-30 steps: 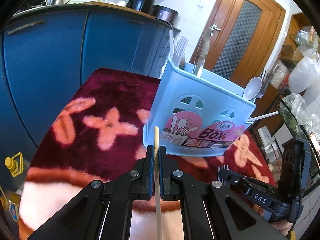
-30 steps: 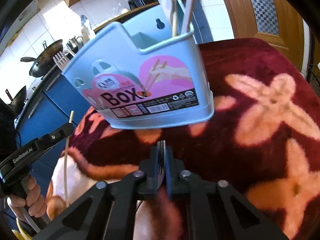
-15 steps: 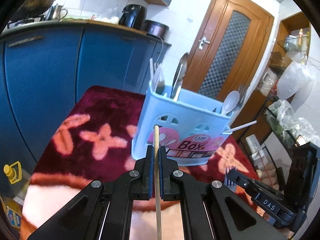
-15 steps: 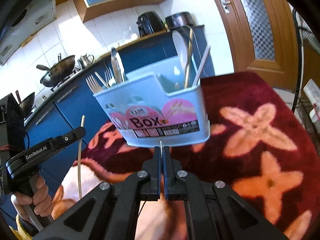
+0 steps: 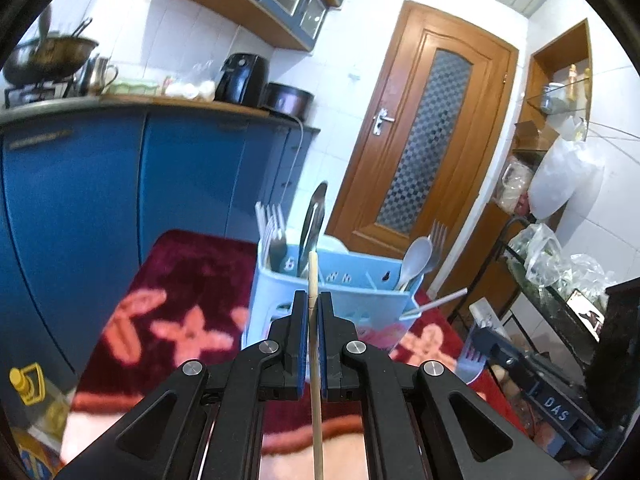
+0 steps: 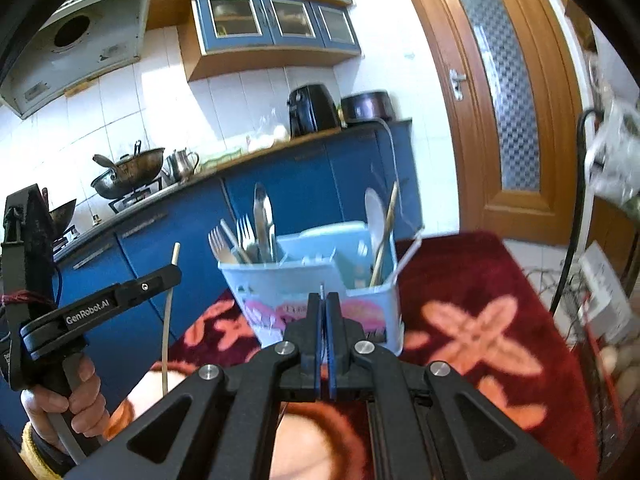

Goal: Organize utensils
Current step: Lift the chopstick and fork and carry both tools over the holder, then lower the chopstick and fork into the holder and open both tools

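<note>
Left tongs: you have them pressed together on a wooden chopstick, which stands upright between the blue pads; its tip rises past the fingertips and its shaft runs back down toward the camera. From the right wrist view the same tongs sit at the left, your left hand wrapped round the handle, the chopstick showing above and below them.

Right tongs: pressed together on a fork, seen edge-on as a thin metal sliver between the pads. From the left wrist view these tongs appear at the lower right, the fork hanging tines-up in front of them.

Utensil box: pale blue plastic, standing upright on the red flowered cloth that covers the worktop, just beyond both tongs and apart from them. Left compartment: several forks and metal serving tongs. Right compartment: a white spoon and a wooden stick leaning right. A white straw pokes out of the box's right side.

Far background: blue cabinets, a wok on the stove, a black air fryer, a wooden door.
</note>
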The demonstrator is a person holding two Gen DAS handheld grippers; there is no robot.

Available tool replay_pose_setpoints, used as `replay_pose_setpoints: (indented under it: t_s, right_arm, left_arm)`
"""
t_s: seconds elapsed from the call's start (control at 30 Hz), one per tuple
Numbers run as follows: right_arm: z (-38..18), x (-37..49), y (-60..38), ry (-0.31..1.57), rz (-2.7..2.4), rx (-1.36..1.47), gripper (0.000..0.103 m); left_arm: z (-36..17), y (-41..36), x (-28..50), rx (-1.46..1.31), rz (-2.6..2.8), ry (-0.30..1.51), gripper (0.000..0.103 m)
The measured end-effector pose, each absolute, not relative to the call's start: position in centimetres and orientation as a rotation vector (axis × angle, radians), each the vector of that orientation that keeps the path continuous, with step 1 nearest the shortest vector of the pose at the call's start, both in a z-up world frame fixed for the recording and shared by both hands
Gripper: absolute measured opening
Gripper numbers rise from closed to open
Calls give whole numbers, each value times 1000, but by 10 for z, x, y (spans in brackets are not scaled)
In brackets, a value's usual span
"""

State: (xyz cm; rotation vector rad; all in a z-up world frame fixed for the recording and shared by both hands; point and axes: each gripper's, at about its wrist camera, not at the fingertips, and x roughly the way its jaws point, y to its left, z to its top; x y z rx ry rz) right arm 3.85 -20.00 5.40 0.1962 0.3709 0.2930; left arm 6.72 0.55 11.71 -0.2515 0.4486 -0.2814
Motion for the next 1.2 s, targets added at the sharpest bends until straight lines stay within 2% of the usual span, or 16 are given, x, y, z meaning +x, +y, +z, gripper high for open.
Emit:
replay_pose_setpoints:
  t_s: [0.33, 0.77, 1.2]
  right_arm:
    - [100, 56, -205, 282, 235, 132, 3]
    - [132, 94, -210, 243, 161, 88, 3]
    - [152, 134, -209, 177, 70, 29, 3]
  left_arm:
    - [157, -6, 91, -211, -270, 333, 4]
    - [195, -11, 133, -194, -246, 208, 4]
    - [202, -13, 177, -194, -163, 76, 4]
